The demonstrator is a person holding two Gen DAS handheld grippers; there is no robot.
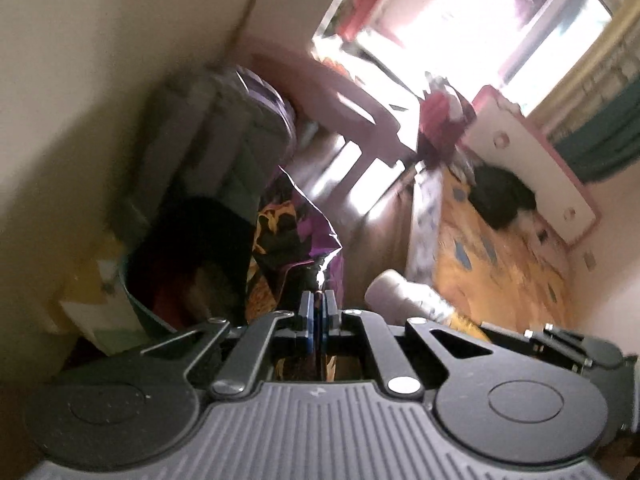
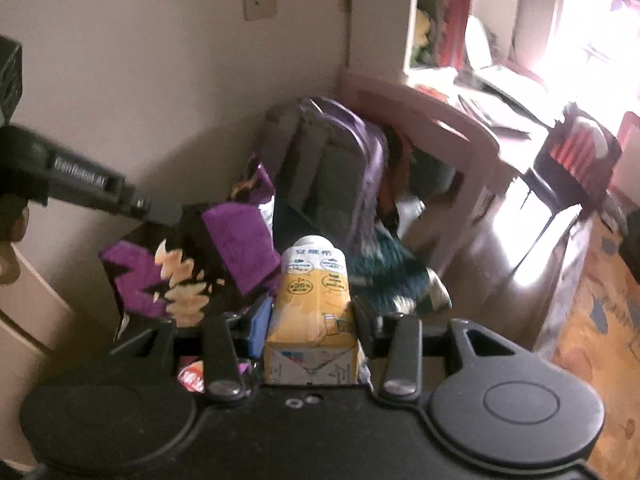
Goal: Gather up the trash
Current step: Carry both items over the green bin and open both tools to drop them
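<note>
Gripping a yellow-and-white drink carton marked "35%", your right gripper clamps its sides; your left gripper pinches a crinkled purple foil snack bag, lettering unreadable.

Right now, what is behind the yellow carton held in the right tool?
Behind the yellow carton gripped by the right tool stands a grey and purple backpack against the wall. A purple snack bag is to its left. The carton hides the backpack's base.
</note>
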